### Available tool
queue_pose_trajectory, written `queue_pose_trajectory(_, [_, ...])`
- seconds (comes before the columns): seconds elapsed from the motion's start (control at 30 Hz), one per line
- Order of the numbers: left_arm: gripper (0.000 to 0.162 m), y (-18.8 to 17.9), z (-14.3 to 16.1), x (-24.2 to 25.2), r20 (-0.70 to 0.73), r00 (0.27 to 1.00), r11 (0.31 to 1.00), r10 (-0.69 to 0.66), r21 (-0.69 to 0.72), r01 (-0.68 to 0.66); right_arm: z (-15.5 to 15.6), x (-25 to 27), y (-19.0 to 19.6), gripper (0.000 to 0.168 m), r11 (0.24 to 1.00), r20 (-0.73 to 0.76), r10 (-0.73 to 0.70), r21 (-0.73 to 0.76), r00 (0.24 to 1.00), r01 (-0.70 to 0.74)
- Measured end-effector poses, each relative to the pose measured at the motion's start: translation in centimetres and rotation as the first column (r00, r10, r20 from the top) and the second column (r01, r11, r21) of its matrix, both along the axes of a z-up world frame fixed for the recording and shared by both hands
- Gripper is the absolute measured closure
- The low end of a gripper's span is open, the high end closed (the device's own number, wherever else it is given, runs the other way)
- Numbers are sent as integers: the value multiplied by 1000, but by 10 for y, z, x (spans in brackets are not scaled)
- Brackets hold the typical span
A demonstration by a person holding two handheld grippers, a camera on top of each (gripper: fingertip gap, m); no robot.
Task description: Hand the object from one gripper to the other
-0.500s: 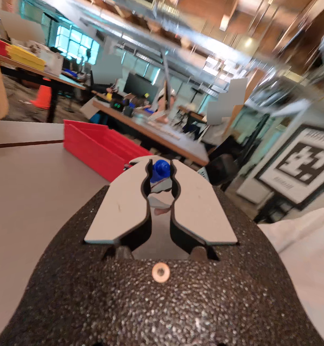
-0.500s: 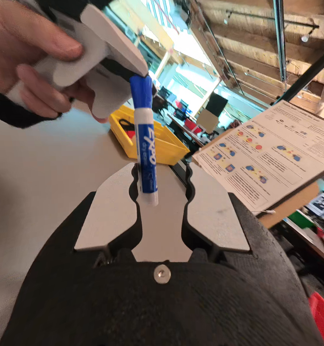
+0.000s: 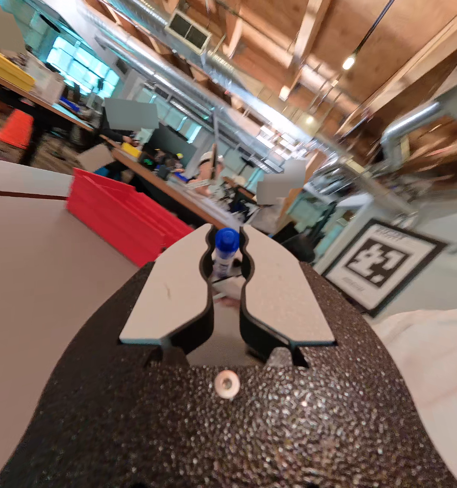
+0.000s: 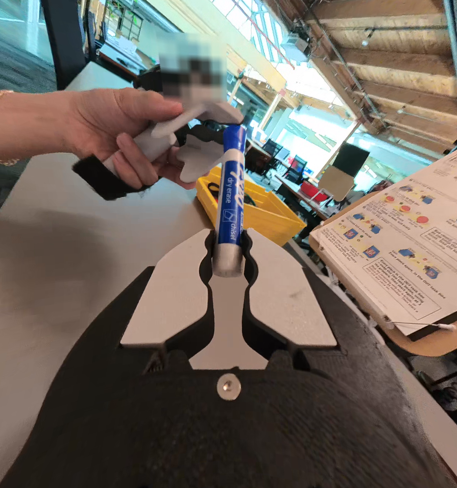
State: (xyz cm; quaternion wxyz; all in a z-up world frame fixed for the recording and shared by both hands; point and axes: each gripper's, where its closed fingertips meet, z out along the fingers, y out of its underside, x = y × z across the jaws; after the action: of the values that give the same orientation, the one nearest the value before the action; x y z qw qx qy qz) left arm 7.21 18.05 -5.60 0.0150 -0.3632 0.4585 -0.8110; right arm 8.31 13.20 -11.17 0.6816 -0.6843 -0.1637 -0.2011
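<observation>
A blue and white dry-erase marker [image 4: 230, 200] stands nearly upright above the table, between both grippers. My right gripper [image 4: 228, 237] is shut on its white lower end. My left gripper [image 3: 227, 232] is shut on the marker's blue cap [image 3: 227, 237]. The left gripper also shows in the right wrist view [image 4: 217, 137], held by a hand [image 4: 103, 126] at the upper left, gripping the cap end. Most of the marker's barrel is hidden behind the fingers in the left wrist view.
A yellow bin [image 4: 269, 214] sits on the beige table [image 4: 63, 250] behind the marker. A board with an instruction sheet [image 4: 393, 245] stands at the right. A red bin [image 3: 116, 208] sits on the table's far edge. A framed black-and-white tag [image 3: 375, 261] leans at the right.
My right gripper was open around the marker's lower end and has shut on it. The left gripper and its hand have shifted lower and rightward in the right wrist view.
</observation>
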Motion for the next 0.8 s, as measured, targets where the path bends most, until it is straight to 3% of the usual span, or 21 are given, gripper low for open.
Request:
queue_pose_trajectory(0.07, [153, 11, -13, 8, 62, 992, 975, 110, 190, -119, 0, 2, -4, 148, 999, -23, -1, -48, 1000, 0])
queue_pose_trajectory(0.17, [128, 17, -24, 7, 275, 941, 789, 196, 526, -318, -4, 5, -8, 148, 992, -81, -8, -124, 997, -2])
queue_pose_trajectory(0.27, [109, 4, -31, -1, 474, 874, 500, 105, 735, -458, -14, 10, -9, 148, 981, -97, -30, -194, 995, 10])
queue_pose_trajectory(0.33, [111, -10, -43, -2, 560, 828, 275, -13, 798, -536, -21, 14, -8, 148, 971, -102, -59, -236, 993, 34])
queue_pose_trajectory(0.43, [117, -23, -67, 5, 605, 772, -91, -195, 773, -628, -28, 9, -4, 148, 957, -156, -66, -289, 986, 18])
queue_pose_trajectory(0.5, [120, -27, -80, 12, 597, 760, -240, -257, 723, -648, -26, 7, -2, 148, 960, -198, -77, -280, 977, 19])
queue_pose_trajectory(0.57, [122, -31, -88, 17, 594, 752, -285, -285, 697, -659, -21, 4, 0, 148, 966, -267, -69, -257, 961, -2])
queue_pose_trajectory(0.63, [144, -30, -84, 23, 642, 716, -317, -275, 642, -698, -17, 0, 1, 149, 972, -322, -46, -231, 946, -31])
queue_pose_trajectory(0.67, [144, -30, -82, 25, 660, 703, -330, -265, 623, -709, -16, -1, 2, 149, 974, -335, -39, -224, 941, -39])
queue_pose_trajectory(0.73, [145, -30, -79, 28, 684, 700, -297, -206, 638, -711, -13, 2, 2, 149, 979, -329, -54, -205, 943, -16])
queue_pose_trajectory(0.8, [145, -33, -76, 30, 702, 697, -195, -146, 671, -716, -7, 3, 0, 149, 985, -335, -39, -169, 942, -19])
